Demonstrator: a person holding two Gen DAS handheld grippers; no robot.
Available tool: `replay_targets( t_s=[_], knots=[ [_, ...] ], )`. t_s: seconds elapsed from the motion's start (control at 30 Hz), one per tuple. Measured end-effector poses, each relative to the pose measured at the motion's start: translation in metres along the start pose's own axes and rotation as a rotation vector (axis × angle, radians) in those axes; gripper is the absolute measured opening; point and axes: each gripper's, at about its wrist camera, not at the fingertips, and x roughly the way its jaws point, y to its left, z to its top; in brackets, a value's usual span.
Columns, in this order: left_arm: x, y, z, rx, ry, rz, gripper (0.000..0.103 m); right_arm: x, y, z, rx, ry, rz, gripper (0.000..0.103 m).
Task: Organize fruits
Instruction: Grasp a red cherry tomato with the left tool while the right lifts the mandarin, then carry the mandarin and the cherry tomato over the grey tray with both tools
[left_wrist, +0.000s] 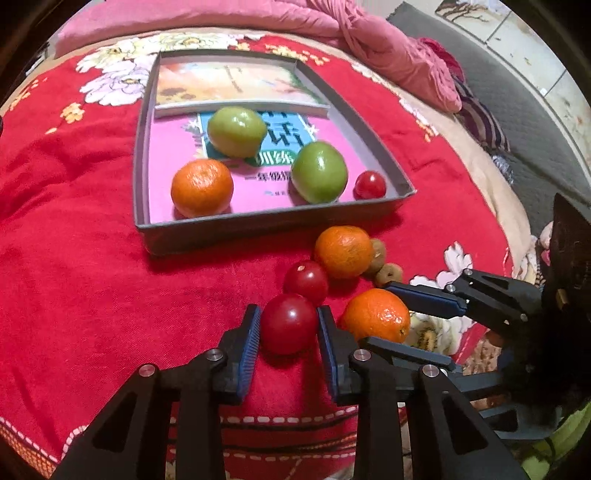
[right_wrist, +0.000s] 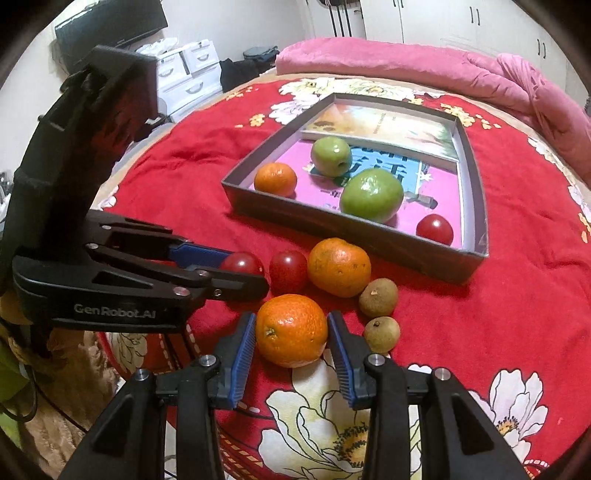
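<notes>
On a bed with a red floral blanket (left_wrist: 92, 277), the left claw (left_wrist: 289, 325) pinches a red tomato (left_wrist: 288, 323), pads touching both sides. The right claw (right_wrist: 291, 330) straddles an orange (right_wrist: 291, 330), spread, pads close but not clearly pressing. Both fruits sit near the bed's front edge, with a shallow box (left_wrist: 258, 225) of sorted fruit toward the middle. Risks: the smooth tomato could squirt out or bruise, the claws are nearly touching and could collide when lifting, and either could knock the second tomato (left_wrist: 306, 282) rolling.
</notes>
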Motion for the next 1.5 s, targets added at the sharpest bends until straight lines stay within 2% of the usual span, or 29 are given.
replay_targets(
  t_s=[0.63, 1.5],
  knots=[
    [-0.049, -0.012, 0.007, -0.006, -0.111, -0.003, 0.031, -0.033, -0.002, 0.015, 0.028, -0.109, -0.007, 0.04],
    [-0.081, -0.011, 0.028, -0.042, -0.202, 0.003, 0.031, -0.071, -0.035, 0.025, 0.096, -0.223, -0.07, 0.04]
  ],
)
